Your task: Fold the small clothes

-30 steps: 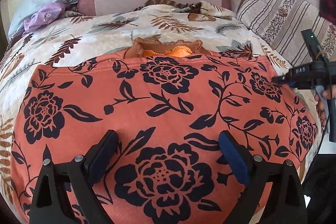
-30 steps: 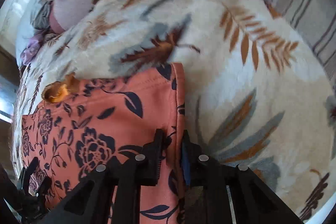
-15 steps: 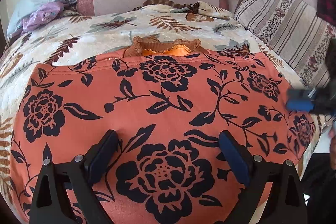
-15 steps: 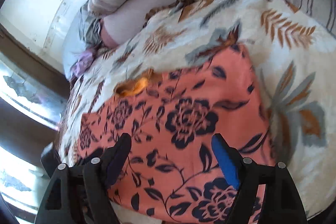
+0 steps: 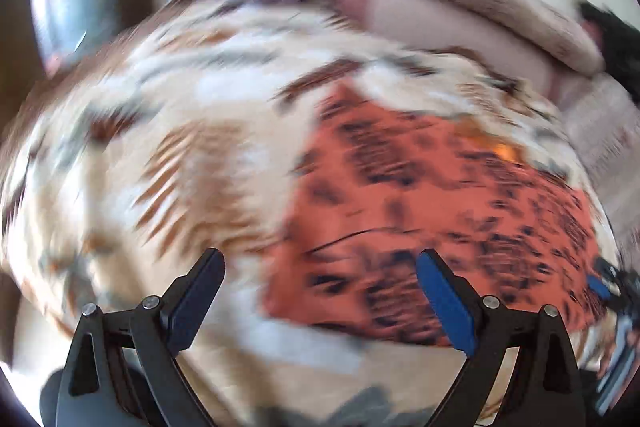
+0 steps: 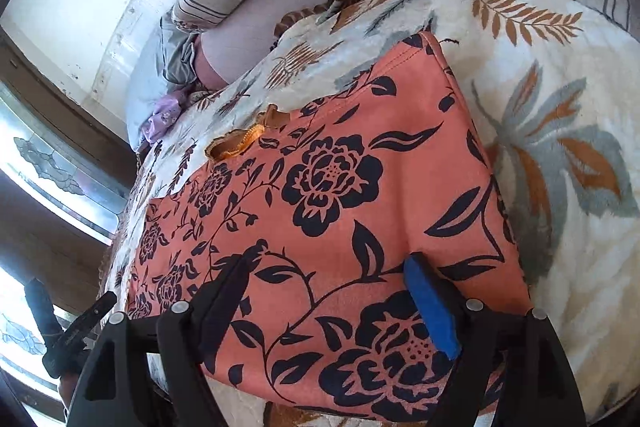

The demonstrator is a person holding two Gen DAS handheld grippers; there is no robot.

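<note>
Left gripper (image 5: 320, 291) swung off garment (image 6: 332, 227), seemingly bedside.

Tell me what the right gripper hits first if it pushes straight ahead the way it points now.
Most likely the orange floral garment: the right gripper is open with the cloth spread directly ahead between its fingers, lying on the leaf-print blanket. Depth is unclear, so the exact contact spot is uncertain.

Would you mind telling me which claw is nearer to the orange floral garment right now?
Right. The right claw hangs open directly over the orange floral garment, while the left claw, also open, sits off its left edge, mostly above the leaf-print blanket.
</note>
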